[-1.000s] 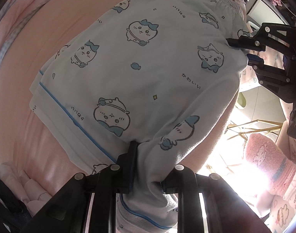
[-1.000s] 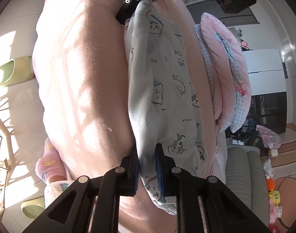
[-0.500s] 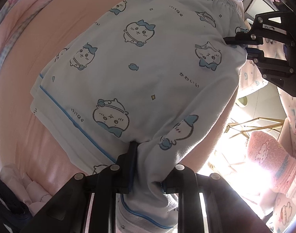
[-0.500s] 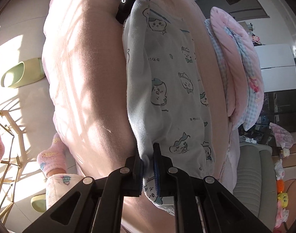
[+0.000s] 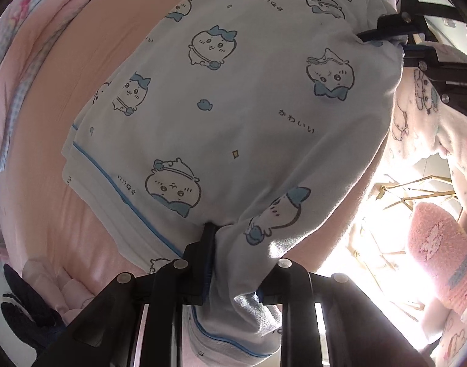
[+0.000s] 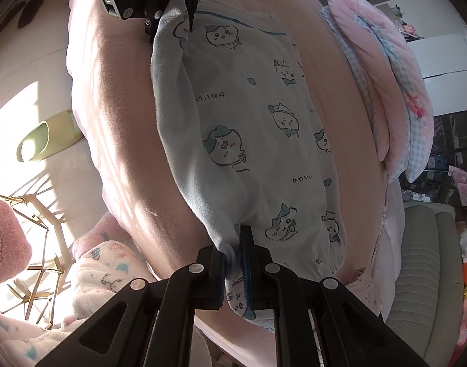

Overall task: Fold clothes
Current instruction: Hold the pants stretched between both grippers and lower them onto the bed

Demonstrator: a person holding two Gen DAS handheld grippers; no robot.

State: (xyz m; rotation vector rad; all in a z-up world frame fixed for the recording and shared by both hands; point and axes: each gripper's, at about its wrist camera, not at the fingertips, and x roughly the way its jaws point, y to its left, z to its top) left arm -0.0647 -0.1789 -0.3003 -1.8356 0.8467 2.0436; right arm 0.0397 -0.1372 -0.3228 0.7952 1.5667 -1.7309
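Both tongs, left gripper point(image 5: 233, 263) and right gripper point(image 6: 233, 257), stay clenched on the shorts point(image 5: 248, 116), now swung flatter over the bed point(image 6: 117, 98).

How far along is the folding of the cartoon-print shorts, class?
Done: the light blue shorts already lie doubled over on the pink bed. In hand: the left gripper and right gripper each pinch an end of the near folded edge. Left: lay it down, release, perhaps fold again.
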